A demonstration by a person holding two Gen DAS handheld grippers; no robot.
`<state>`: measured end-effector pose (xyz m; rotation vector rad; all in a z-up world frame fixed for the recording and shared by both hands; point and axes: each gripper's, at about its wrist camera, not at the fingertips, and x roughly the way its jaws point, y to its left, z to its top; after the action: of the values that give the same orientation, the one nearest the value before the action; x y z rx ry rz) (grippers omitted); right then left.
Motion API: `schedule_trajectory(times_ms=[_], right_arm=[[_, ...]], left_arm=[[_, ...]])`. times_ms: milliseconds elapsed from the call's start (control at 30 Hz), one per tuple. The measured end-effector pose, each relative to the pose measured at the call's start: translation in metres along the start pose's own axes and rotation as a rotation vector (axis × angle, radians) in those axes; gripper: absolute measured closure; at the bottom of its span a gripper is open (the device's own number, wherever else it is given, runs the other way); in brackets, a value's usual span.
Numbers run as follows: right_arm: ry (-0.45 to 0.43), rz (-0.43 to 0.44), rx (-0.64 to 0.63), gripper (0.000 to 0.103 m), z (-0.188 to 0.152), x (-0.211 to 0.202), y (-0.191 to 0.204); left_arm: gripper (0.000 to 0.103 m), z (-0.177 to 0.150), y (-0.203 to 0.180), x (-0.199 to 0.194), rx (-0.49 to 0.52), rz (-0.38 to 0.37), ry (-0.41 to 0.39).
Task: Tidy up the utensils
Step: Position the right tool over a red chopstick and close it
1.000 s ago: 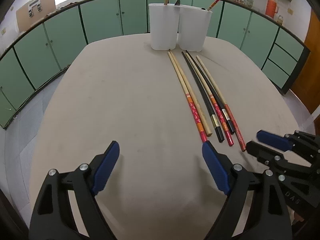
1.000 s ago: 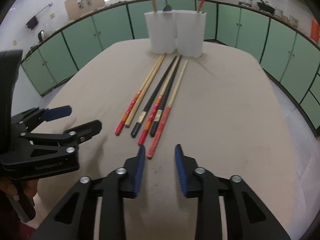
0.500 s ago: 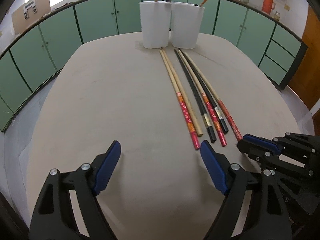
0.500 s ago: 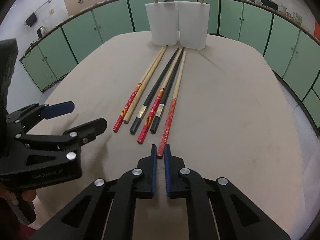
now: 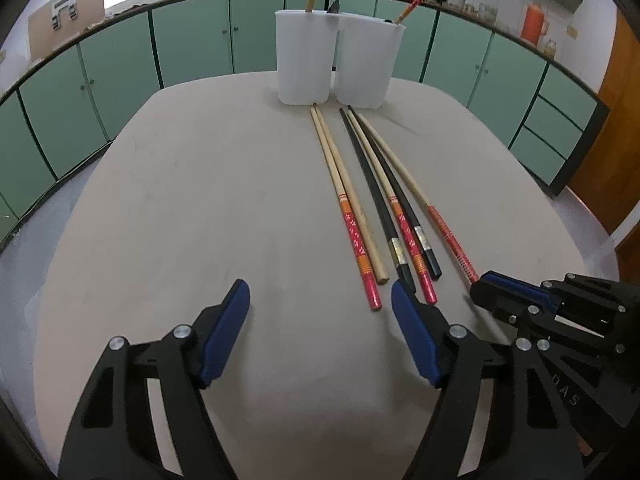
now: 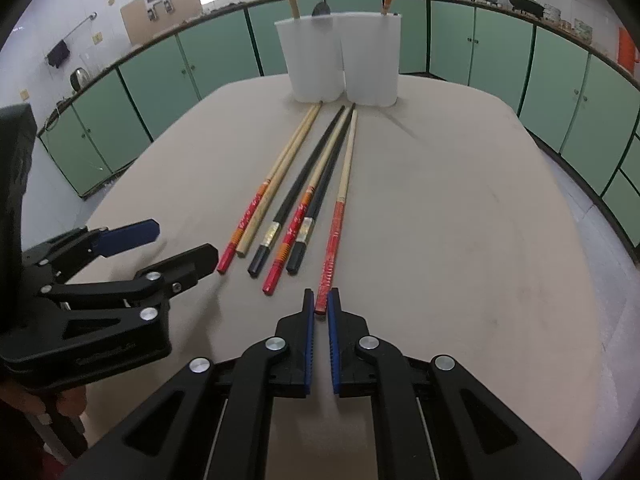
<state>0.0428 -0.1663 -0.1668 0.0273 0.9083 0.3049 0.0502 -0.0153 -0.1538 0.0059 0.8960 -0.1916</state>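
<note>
Six chopsticks [image 6: 308,196] lie side by side on the tabletop [image 6: 460,220], tips toward two white cups [image 6: 340,60] at its far edge, butt ends toward the near edge. The right tongs [image 6: 321,304] pinch the red butt end of the rightmost chopstick [image 6: 336,232], their blue pads pressed together on it. The left tongs [image 5: 320,312] hover spread and closing over bare tabletop, nothing between them, just left of the leftmost butt ends.
</note>
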Motion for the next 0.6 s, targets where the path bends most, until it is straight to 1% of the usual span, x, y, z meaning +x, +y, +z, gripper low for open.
schedule_trajectory(times_ms=[133,333,600], right_arm=[[-0.024,0.008,0.015,0.096,-0.0006,-0.0018,-0.0016],[-0.054,0.026,0.043,0.095,-0.0017,-0.0041,-0.0050],[-0.049,0.014,0.038,0.095,-0.0072,0.0029,-0.0035]], left_arm=[[0.035,-0.0019,0.0002,-0.0021,-0.012,-0.013,-0.024],[0.037,-0.0042,-0.0027,0.0002,-0.006,-0.018,-0.032],[0.039,-0.0086,-0.0068,0.0005,0.010,-0.007,-0.036]])
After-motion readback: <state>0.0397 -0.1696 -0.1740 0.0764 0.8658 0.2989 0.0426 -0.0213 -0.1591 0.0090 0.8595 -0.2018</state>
